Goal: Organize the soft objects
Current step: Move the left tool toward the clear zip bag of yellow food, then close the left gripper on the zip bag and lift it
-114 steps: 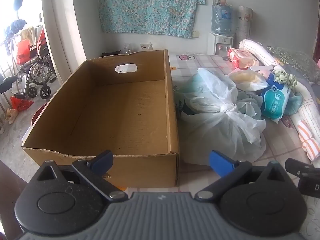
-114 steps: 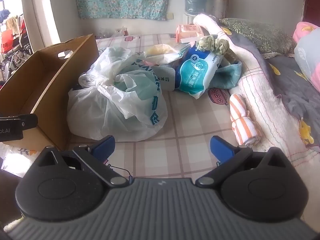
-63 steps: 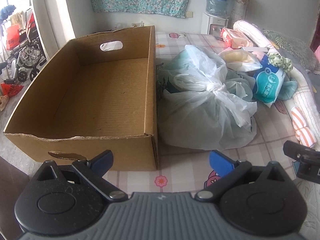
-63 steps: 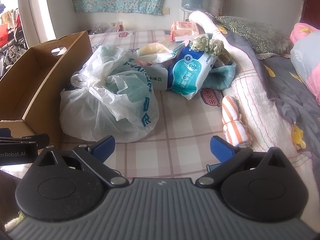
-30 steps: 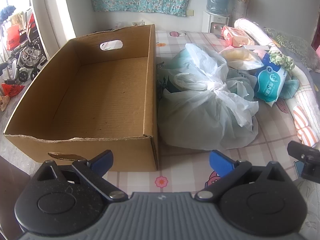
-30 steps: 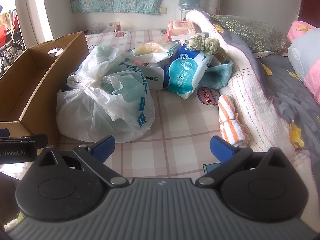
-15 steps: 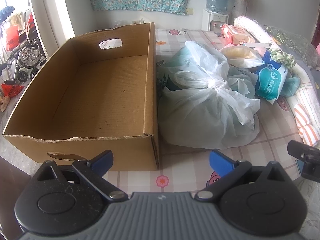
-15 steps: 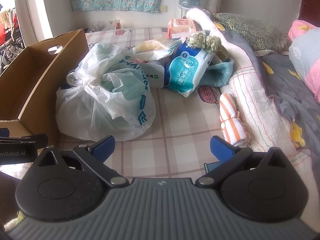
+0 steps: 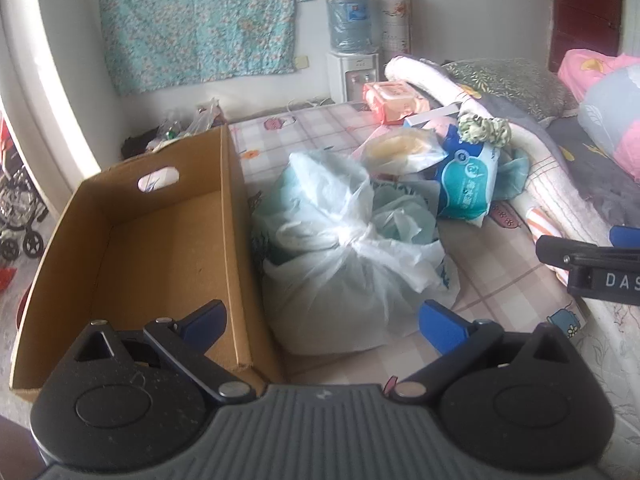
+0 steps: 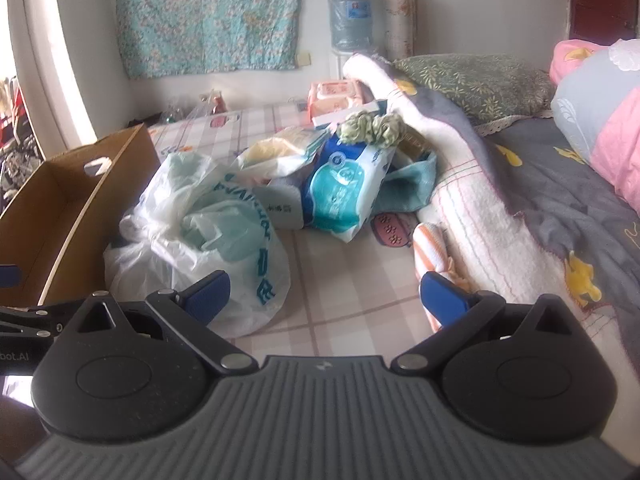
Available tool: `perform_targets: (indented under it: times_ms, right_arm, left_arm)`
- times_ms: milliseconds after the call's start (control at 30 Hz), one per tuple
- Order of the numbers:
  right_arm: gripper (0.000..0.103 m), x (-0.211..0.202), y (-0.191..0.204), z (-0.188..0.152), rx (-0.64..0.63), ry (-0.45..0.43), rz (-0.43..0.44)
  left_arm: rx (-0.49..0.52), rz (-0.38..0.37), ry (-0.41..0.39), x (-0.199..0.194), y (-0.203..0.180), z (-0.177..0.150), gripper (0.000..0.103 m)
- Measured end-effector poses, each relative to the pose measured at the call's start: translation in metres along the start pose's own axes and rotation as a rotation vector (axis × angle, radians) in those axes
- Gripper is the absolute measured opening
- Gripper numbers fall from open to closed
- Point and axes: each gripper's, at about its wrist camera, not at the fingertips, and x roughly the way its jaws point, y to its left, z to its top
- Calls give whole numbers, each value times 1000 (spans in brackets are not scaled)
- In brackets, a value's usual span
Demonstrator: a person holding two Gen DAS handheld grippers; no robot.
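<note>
An empty cardboard box (image 9: 168,240) stands on the bed at the left; it also shows in the right wrist view (image 10: 60,208). A knotted white plastic bag (image 9: 348,264) lies right beside it, also seen in the right wrist view (image 10: 208,236). Behind it lie a blue wipes pack (image 9: 466,184) (image 10: 344,188), a green scrunchie (image 10: 372,124), a pale bagged item (image 9: 404,150) and an orange striped rolled towel (image 10: 430,248). My left gripper (image 9: 320,320) is open and empty, in front of the bag. My right gripper (image 10: 324,294) is open and empty, between bag and towel.
A white blanket roll (image 10: 452,184) and grey quilt (image 10: 580,208) lie along the right. A pink wipes pack (image 9: 394,96) sits at the back. A water dispenser (image 9: 350,40) stands by the far wall. A wheelchair (image 9: 16,200) is on the floor at left.
Both grippers have swung to the right and moved forward toward the bag and the pile. The left view now centres on the bag rather than the box. Both stay open.
</note>
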Motion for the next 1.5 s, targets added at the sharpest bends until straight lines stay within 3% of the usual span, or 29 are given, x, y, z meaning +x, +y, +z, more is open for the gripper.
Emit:
perform_targets:
  times_ms: [200, 333, 433, 533, 600, 700, 833, 933, 967, 1100, 1200, 1333, 1500]
  right_arm:
    - [102, 1, -31, 24, 44, -69, 23]
    - [102, 9, -42, 43, 32, -89, 64]
    - [102, 20, -45, 65, 3, -111, 101]
    - [102, 35, -49, 95, -27, -139, 141]
    - [102, 51, -52, 118, -37, -141, 166]
    - [102, 81, -55, 150, -45, -115, 224]
    - [101, 134, -45, 189, -60, -16, 328]
    - [98, 181, -30, 211, -78, 91, 406]
    - [94, 199, -24, 217, -77, 138, 430]
    - [75, 265, -3, 228, -61, 352, 482]
    - [68, 308, 13, 223, -61, 490, 497]
    - [62, 347, 18, 219, -44, 564, 487]
    - [55, 376, 18, 217, -52, 608, 480]
  left_arm:
    - [121, -20, -63, 2, -8, 46, 103]
    - [203, -38, -52, 17, -13, 77, 103]
    - [211, -112, 8, 38, -16, 99, 103]
    - [170, -268, 85, 64, -13, 116, 103]
    - [131, -334, 124, 81, -11, 126, 103]
    - [130, -321, 138, 103, -13, 140, 103]
    - [247, -234, 102, 127, -28, 154, 102]
    - [323, -216, 97, 147, -41, 163, 94]
    - [335, -222, 108, 156, -45, 165, 93]
    - [337, -264, 161, 187, -50, 172, 75]
    - [326, -276, 178, 202, -50, 173, 62]
    - [284, -337, 197, 216, -46, 175, 49]
    - [219, -434, 284, 233, -45, 176, 39]
